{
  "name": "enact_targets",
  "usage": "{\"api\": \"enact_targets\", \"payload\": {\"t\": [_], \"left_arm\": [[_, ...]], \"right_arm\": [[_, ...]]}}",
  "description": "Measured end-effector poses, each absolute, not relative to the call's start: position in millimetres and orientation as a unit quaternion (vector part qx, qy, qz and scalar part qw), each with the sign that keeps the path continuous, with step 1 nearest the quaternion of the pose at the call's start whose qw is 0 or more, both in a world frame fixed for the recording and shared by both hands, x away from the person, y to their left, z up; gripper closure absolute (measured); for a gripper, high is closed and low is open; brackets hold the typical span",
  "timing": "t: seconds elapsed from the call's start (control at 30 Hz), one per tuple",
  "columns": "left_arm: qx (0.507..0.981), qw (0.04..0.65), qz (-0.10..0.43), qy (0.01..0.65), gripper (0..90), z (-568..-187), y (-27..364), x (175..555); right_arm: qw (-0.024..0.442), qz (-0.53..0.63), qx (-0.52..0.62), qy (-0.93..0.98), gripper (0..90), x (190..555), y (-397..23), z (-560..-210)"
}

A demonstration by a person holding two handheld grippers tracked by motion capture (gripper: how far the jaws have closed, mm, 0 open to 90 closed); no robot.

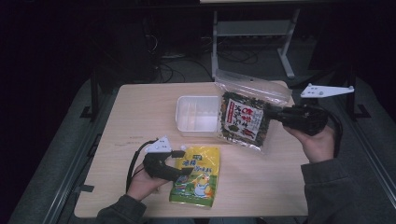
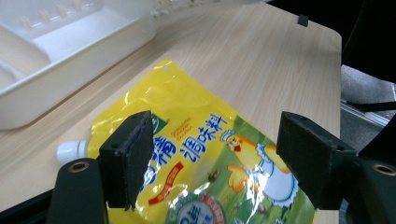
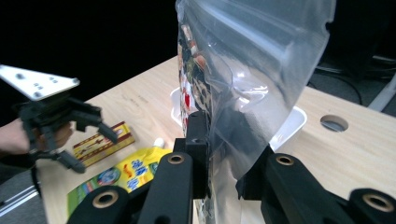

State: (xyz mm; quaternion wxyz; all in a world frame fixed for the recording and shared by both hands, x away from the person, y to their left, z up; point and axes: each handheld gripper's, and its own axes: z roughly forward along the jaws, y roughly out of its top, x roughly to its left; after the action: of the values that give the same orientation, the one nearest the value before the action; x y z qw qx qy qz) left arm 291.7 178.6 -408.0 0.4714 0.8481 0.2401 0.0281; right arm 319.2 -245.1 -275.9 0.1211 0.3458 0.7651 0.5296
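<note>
Snack bag lifted over the tray, yellow pouch flat on the counter.

Right tongs (image 1: pixel 276 114) pinch the clear, crinkly plastic bag of mixed snacks (image 1: pixel 243 117) by its edge at 3 o'clock, holding it above the white plastic tray (image 1: pixel 194 114); it looks light, limp and slippery, so a hold on the sealed edge seems safest. Left tongs (image 2: pixel 212 158) are spread over the glossy yellow spouted pouch (image 2: pixel 201 158) at 6 o'clock. The left gripper view reveals its white cap; the right gripper view shows a red-and-gold packet (image 3: pixel 100 143) beside it.
</note>
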Motion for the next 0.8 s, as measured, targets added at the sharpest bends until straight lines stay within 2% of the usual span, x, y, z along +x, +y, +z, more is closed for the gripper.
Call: {"api": "enact_targets", "payload": {"t": [0.5,0.8], "left_arm": [[0.847,0.468,0.048,0.248,25.7,-415,208,274],[0.85,0.464,0.044,0.247,25.4,-423,211,272]], "right_arm": [[0.162,0.517,0.345,0.767,77.6,354,-202,-261],[0.171,0.513,0.353,0.764,77.6,374,-177,-265]]}}
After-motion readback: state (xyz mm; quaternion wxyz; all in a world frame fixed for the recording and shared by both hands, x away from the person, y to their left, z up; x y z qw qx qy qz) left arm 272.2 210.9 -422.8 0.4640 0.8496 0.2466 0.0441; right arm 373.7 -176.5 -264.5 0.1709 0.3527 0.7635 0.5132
